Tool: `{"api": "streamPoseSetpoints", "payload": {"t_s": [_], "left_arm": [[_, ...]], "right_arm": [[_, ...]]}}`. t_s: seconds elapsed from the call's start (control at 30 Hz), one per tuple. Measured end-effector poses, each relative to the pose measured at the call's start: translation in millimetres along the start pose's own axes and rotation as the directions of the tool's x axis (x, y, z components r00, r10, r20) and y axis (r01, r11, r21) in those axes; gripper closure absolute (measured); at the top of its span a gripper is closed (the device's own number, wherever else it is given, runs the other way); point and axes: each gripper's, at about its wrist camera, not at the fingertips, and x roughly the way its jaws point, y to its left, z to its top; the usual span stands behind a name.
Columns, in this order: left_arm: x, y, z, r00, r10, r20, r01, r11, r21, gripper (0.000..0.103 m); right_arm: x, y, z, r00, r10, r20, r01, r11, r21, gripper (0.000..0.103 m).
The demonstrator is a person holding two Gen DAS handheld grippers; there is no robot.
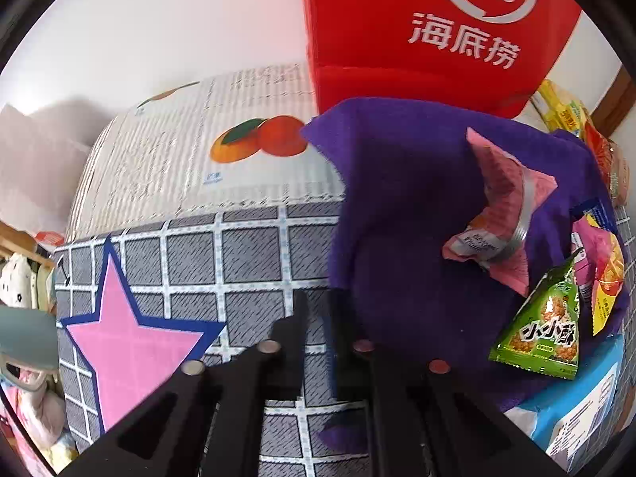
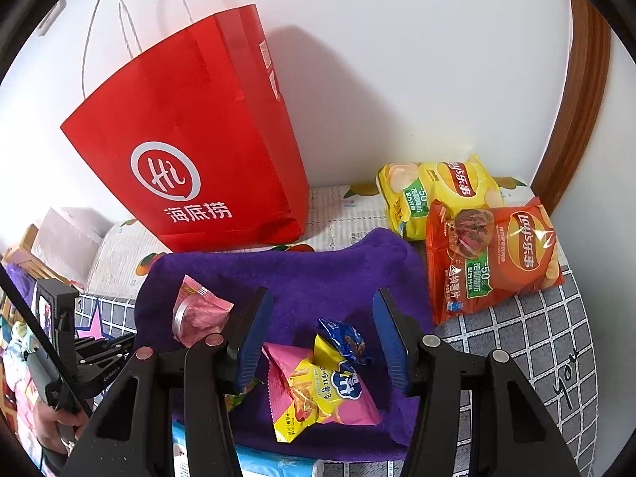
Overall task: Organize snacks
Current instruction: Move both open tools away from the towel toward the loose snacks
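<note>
Left gripper (image 1: 318, 310) is pointing steeply down at the edge of the purple towel (image 1: 397, 198); its fingers (image 1: 296, 318) are sitting nearly together with only a narrow gap, and whether the towel edge is caught in that gap I can't tell. Right gripper (image 2: 322, 334) is hanging over the towel with its blue-padded fingers (image 2: 254, 334) standing moderately apart, gripping nothing. Between and just below them the pink-and-yellow snack pack (image 2: 318, 389) is lying flat on the towel, with a small blue wrapper (image 2: 344, 340) touching its upper edge. The pink packet (image 2: 198, 310) is lying on the left part of the towel, close to the right gripper's left finger. In the left wrist view a green triangular packet (image 1: 544, 326) is sitting at the towel's right edge, beside the pink-and-yellow pack. Off the towel, on the checked cloth (image 2: 536, 338), the orange Lay's bag (image 2: 493, 258) is lying partly over the yellow Lay's bag (image 2: 437, 190), both near the wall corner. The red paper bag (image 2: 190, 139) is standing behind the towel, leaning towards the white wall, handles up. A light blue pack (image 1: 576, 405) is poking out from under the towel's near edge. The pink star print (image 1: 127, 346) is showing on the cloth left of the left gripper.
</note>
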Motion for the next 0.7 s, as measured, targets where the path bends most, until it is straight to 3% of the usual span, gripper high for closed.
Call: {"api": "streamPoseSetpoints", "payload": {"t_s": [0.07, 0.6, 0.7], "left_arm": [[-4.2, 1.8, -2.9, 1.000, 0.007, 0.008, -0.007, 1.000, -0.009, 0.082], [-86.2, 15.7, -77.9, 0.988, -0.115, 0.100, 0.119, 0.992, -0.038, 0.076], [-100.1, 17.6, -92.3, 0.985, -0.119, 0.126, 0.124, 0.992, -0.036, 0.063]], "right_arm": [[-3.4, 2.6, 0.1, 1.000, 0.000, 0.006, 0.000, 1.000, -0.001, 0.051], [-59.8, 75.6, -24.0, 0.992, 0.092, 0.082, -0.078, 0.984, -0.159, 0.049], [-66.4, 80.6, -44.1, 0.993, 0.106, 0.058, -0.096, 0.983, -0.155, 0.046]]}}
